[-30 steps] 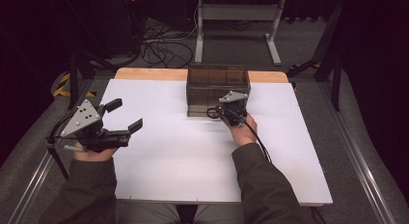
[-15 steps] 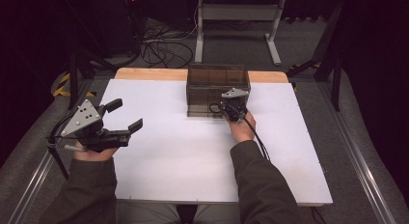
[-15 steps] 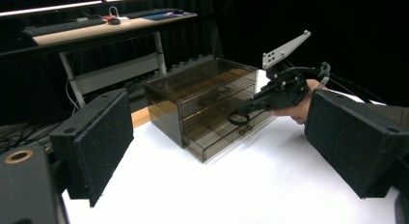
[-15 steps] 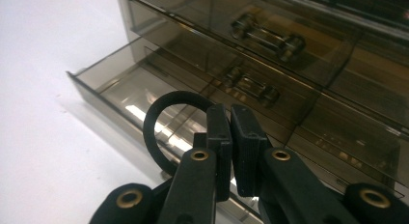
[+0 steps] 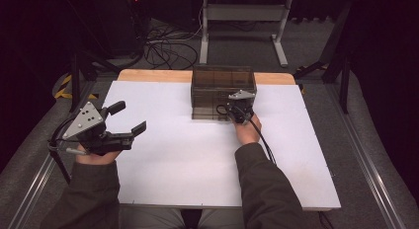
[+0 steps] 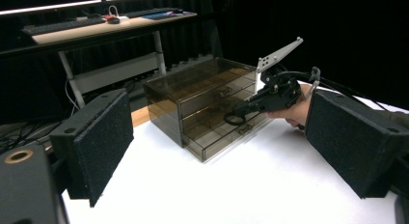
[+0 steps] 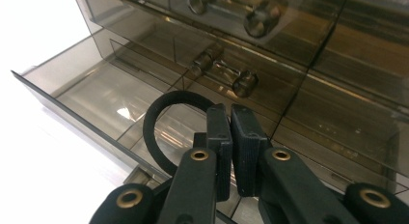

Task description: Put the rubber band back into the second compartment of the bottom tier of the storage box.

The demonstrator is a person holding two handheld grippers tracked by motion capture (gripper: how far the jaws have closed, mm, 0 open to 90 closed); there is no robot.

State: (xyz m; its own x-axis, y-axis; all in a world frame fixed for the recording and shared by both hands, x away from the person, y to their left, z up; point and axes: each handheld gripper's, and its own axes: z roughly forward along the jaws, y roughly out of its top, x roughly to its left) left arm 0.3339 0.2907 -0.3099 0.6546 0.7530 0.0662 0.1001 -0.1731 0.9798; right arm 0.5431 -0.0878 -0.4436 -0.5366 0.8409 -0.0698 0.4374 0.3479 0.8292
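Dark room. White worktop (image 5: pixel 197 155) on grey floor (image 5: pixel 375 120); cables (image 5: pixel 165 46) behind; metal desk frame (image 5: pixel 242 21) beyond.
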